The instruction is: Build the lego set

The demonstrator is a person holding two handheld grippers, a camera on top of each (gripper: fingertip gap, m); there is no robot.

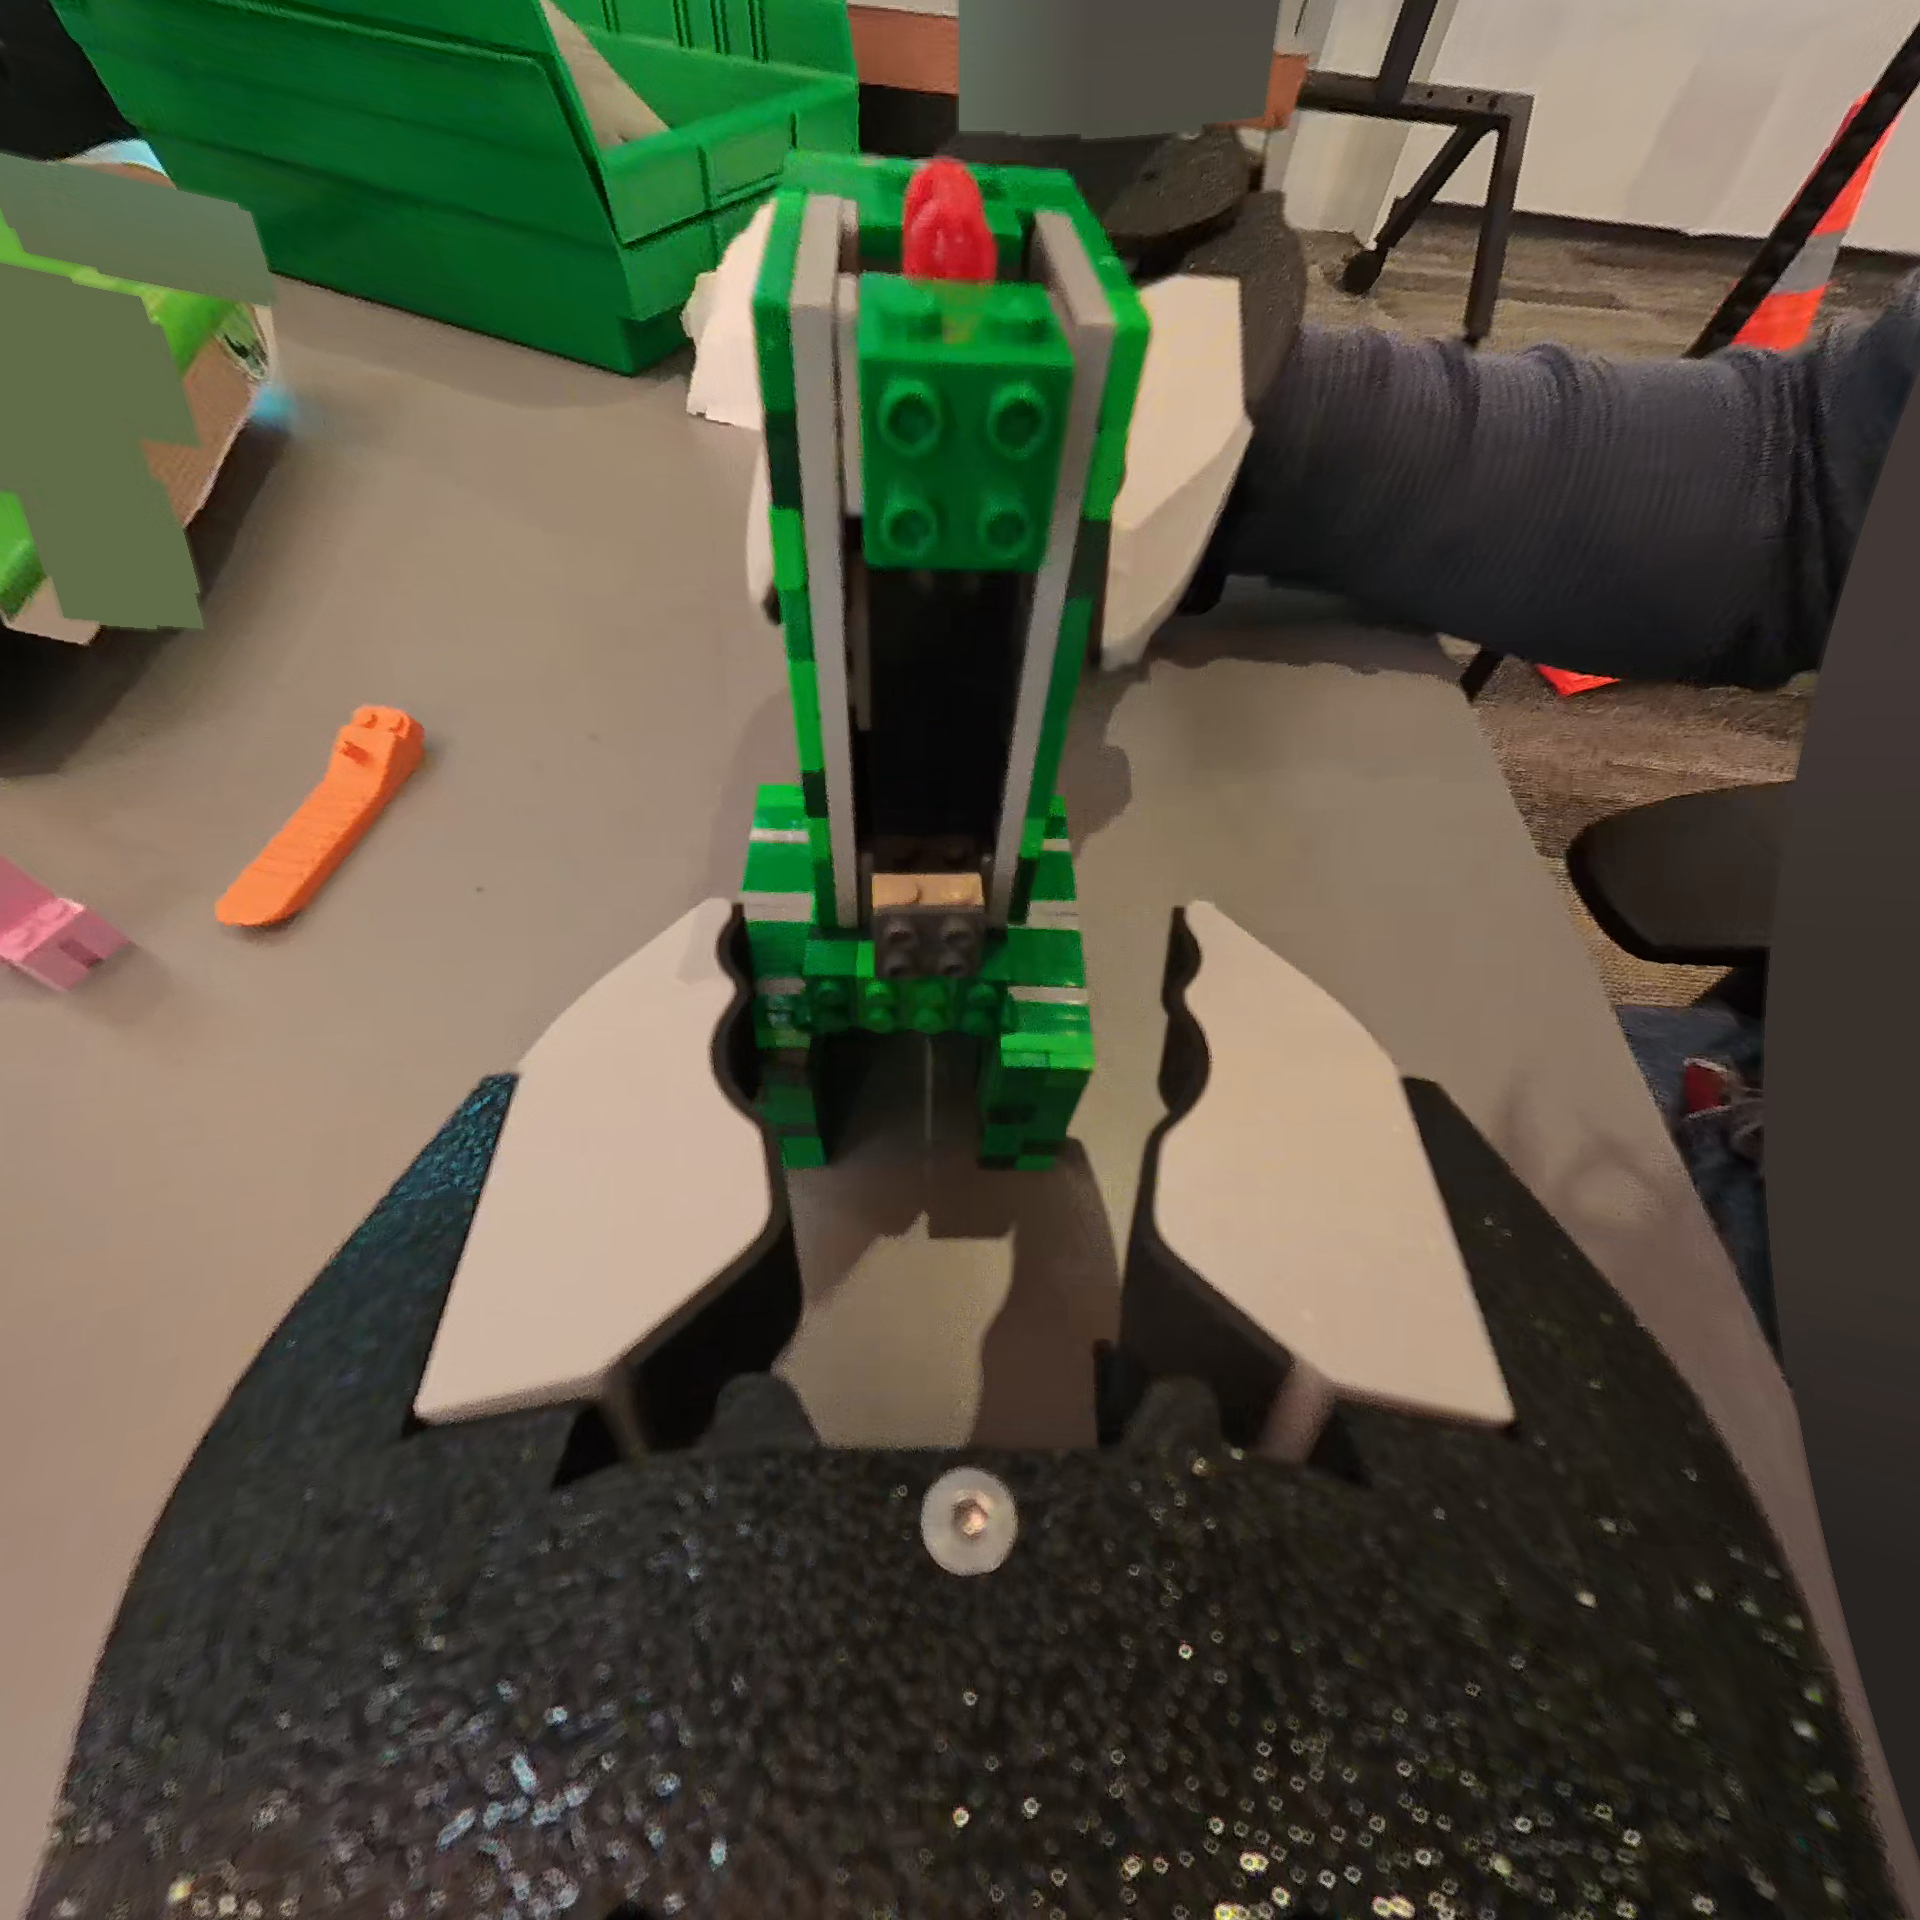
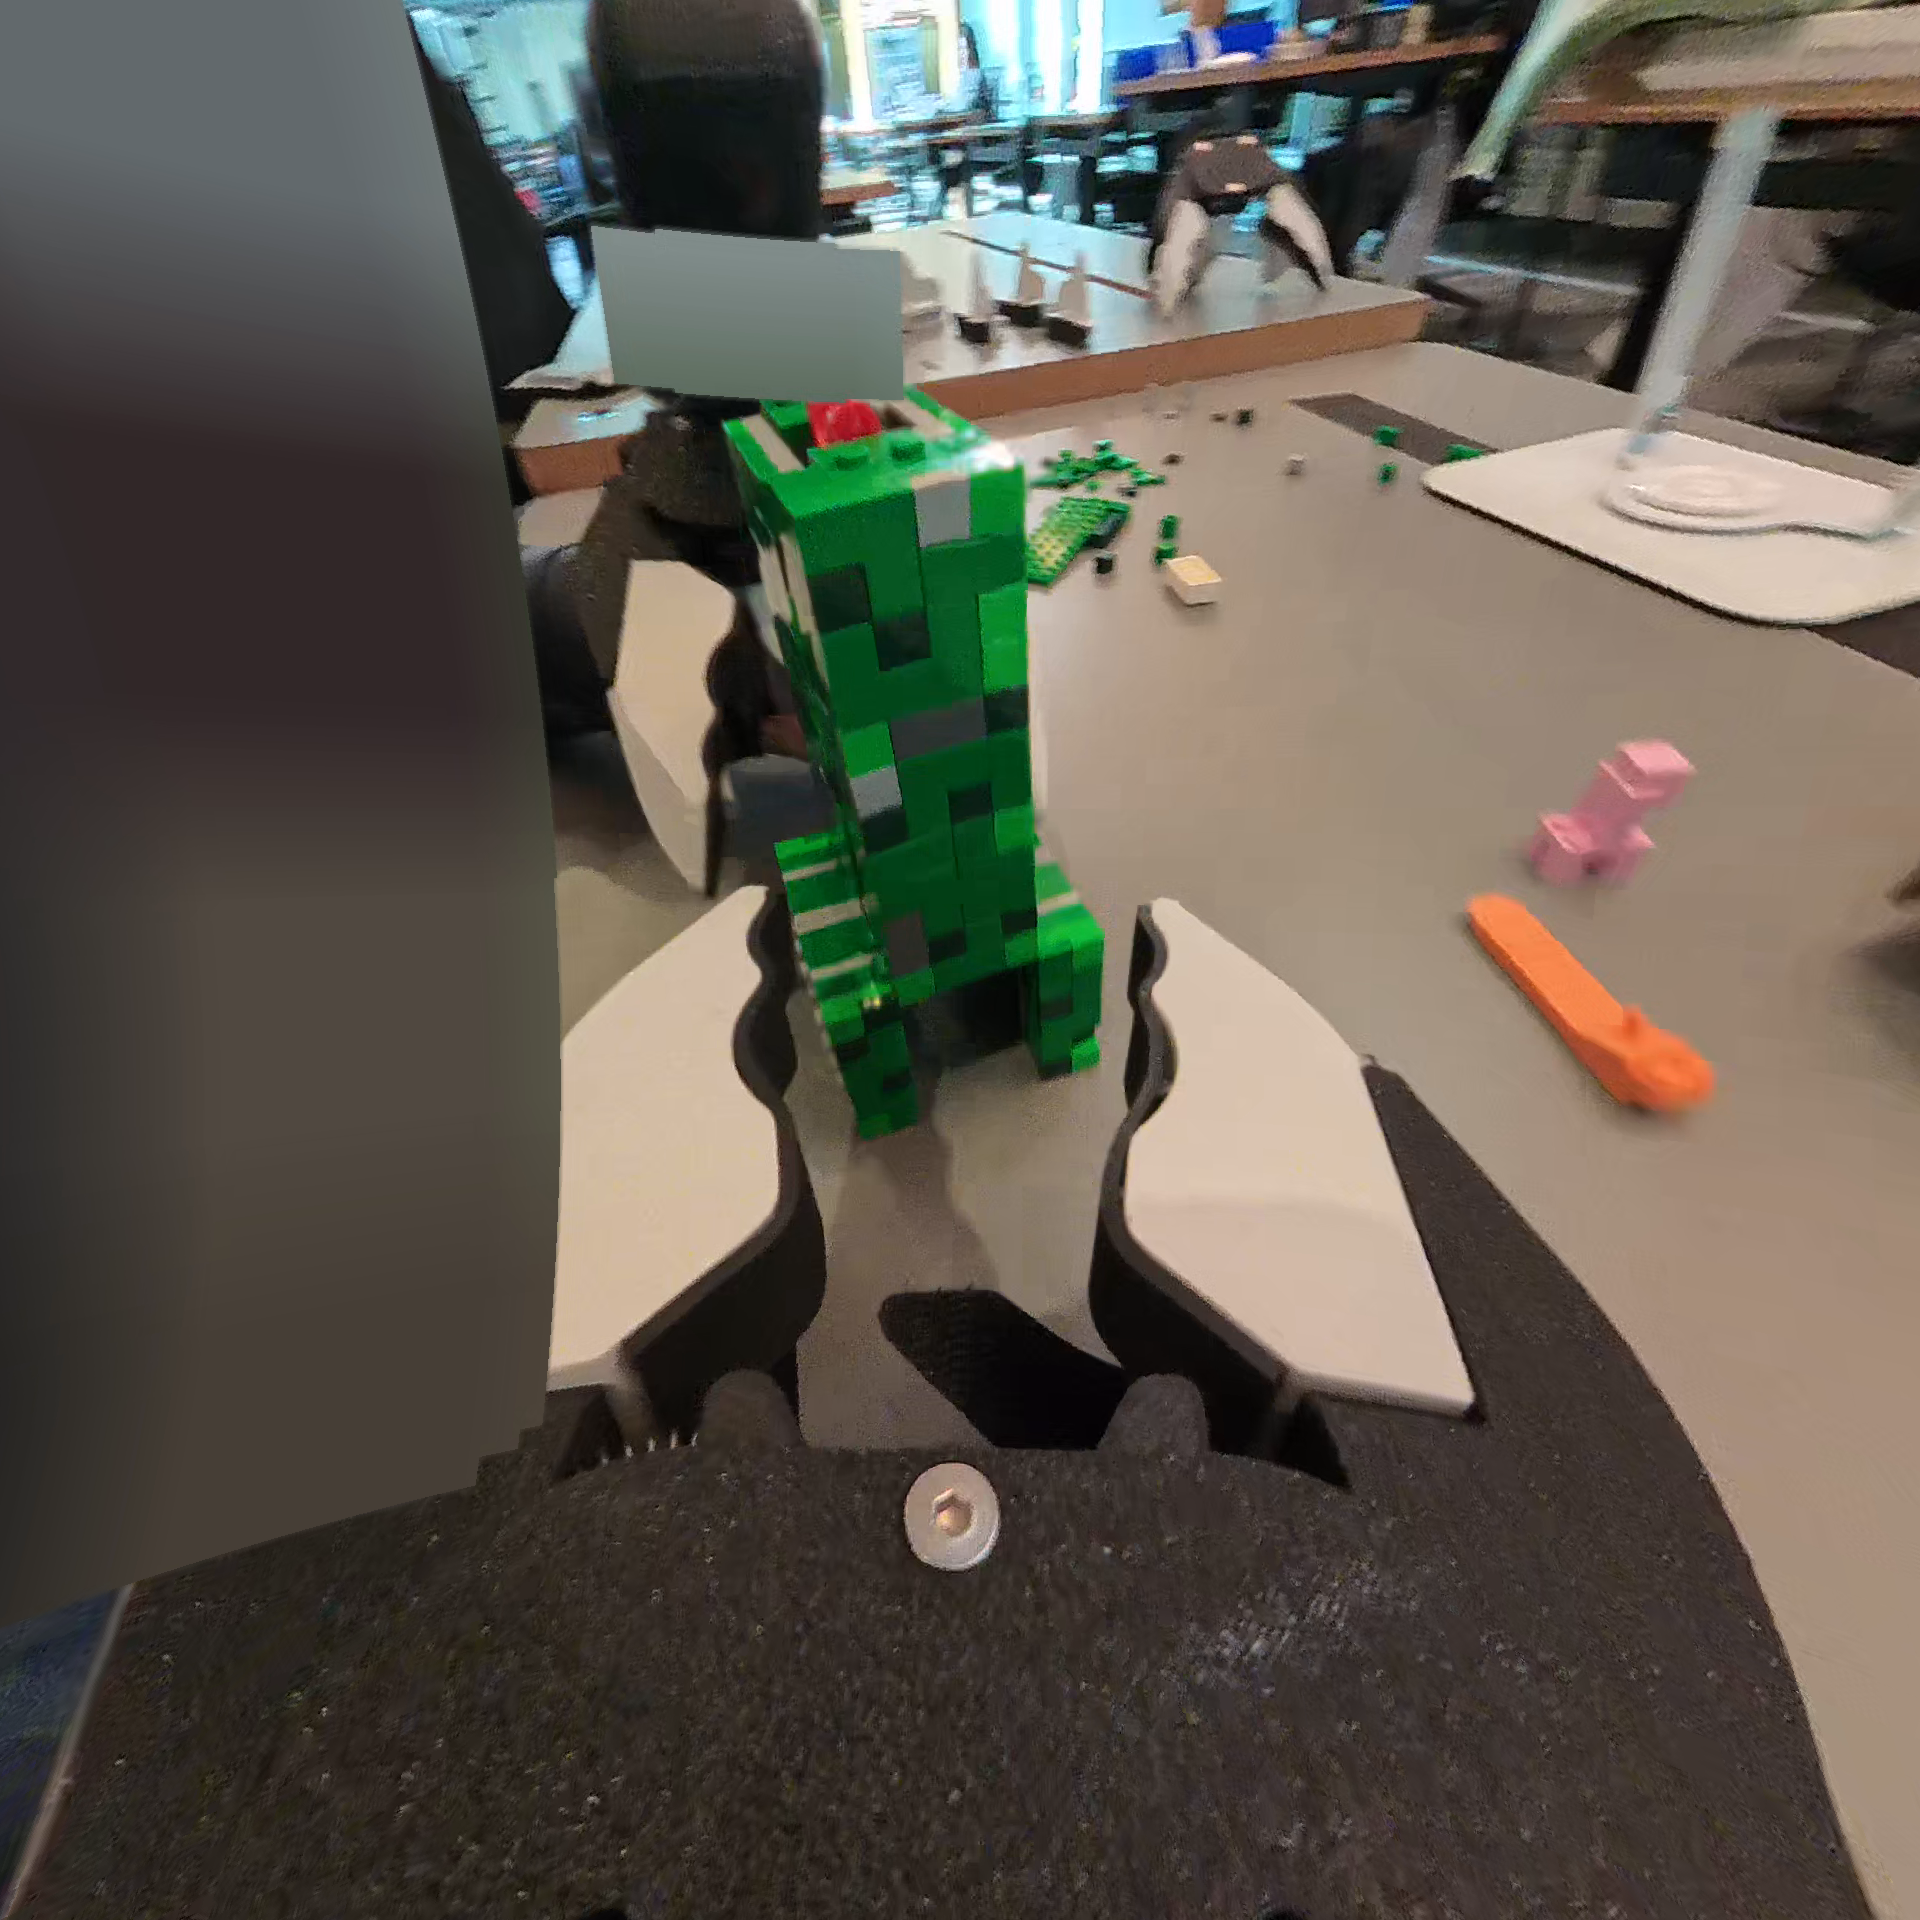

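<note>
A tall green brick figure [image 1: 966, 447] stands upright on the grey table [image 1: 520, 623]. Its side facing the left wrist view is open, with a black inside, grey rails, a green square block and a red piece [image 1: 945, 223] on top. My left gripper [image 1: 951, 935] is open around the figure's feet; the left pad is close against them and the right pad stands clear. My right gripper [image 2: 956, 914] is open around the same figure [image 2: 914, 675] from the other side, with a gap at the right pad. The right gripper's fingers [image 1: 1174, 447] show behind the tower. One left finger [image 2: 665, 727] shows beyond it.
An orange brick separator [image 1: 322, 821] [image 2: 1590, 1008] and a pink brick figure [image 2: 1605, 816] lie on the table. Green bins [image 1: 468, 156] stand at the back. Loose green bricks [image 2: 1091, 488] and a white mat [image 2: 1683, 540] lie farther off. A dark sleeve [image 1: 1507, 499] reaches in.
</note>
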